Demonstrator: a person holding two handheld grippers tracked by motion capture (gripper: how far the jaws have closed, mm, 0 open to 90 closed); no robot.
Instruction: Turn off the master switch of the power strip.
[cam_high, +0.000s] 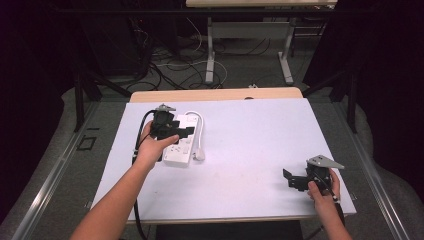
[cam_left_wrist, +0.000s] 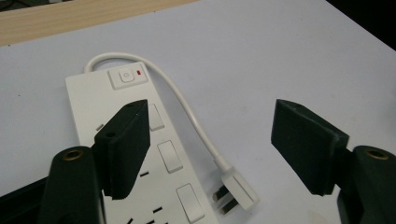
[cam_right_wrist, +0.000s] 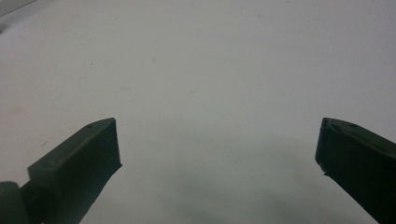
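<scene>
**Left gripper spread above a white power strip, right gripper idle**

A white table top (cam_high: 250, 145) is seen spread across the high view, with a strip of pale wood along its far edge. On its left part a white power strip (cam_high: 180, 145) is laid flat, its long side running away from the person. In the left gripper view a square switch with a small red light (cam_left_wrist: 127, 75) is shown at the strip's far end, and a row of rocker switches is set along its face. A short white cable (cam_left_wrist: 187, 109) is looped out from the far end and is curved back along the strip's side, ending in a white plug (cam_left_wrist: 237, 189) that is laid on the table just beside the strip, its pins turned upward.

The left gripper (cam_high: 172, 131) is held over the strip; its jaws are spread wide, with nothing pinched between them. One pad is seen above the strip's face, the other above bare table.

The right gripper (cam_high: 292, 180) is held low near the table's near right corner, well apart from the strip. Its jaws are also parted, with bare table between them.
</scene>
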